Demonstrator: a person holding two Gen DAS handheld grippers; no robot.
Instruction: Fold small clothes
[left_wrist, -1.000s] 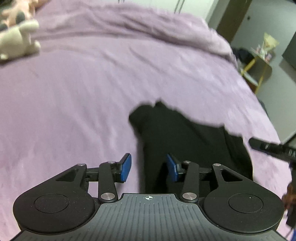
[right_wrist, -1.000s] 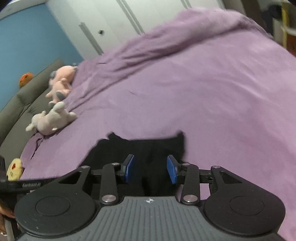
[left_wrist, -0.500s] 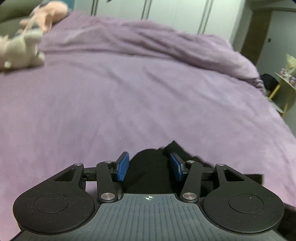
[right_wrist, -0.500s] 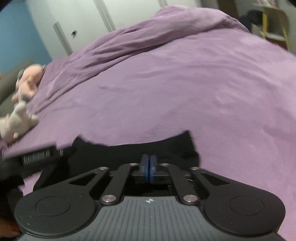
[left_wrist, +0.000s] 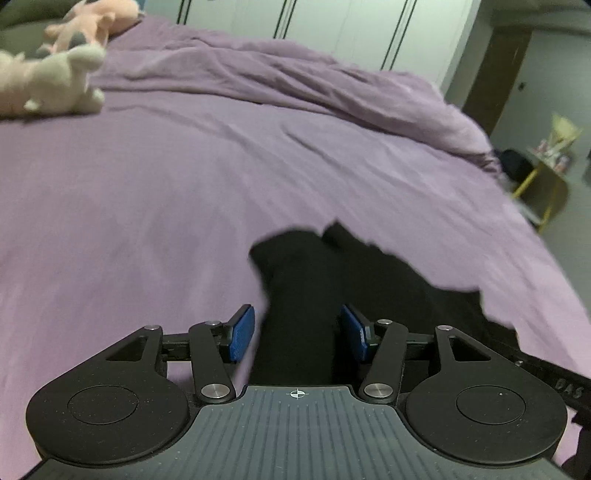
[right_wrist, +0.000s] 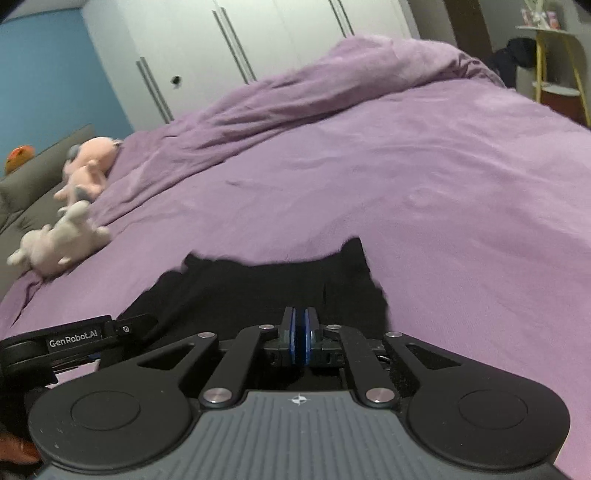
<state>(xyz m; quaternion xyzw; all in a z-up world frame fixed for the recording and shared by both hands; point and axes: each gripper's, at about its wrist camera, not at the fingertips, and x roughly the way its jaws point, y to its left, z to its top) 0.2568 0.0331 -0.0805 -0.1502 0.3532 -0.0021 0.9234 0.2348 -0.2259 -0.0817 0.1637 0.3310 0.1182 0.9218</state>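
Pinching the black garment near edge with my right gripper, pads closed together; left gripper gapes wide, straddling cloth on the purple bed. I'd close left before lifting evenly.

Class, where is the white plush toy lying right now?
The white plush toy lies at the bed's left edge in the right wrist view, just in front of the pink plush, well beyond the black garment.

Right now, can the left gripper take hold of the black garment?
Probably yes: the left gripper is open, and a fold of the black garment already lies between its blue pads, with nothing in the way.
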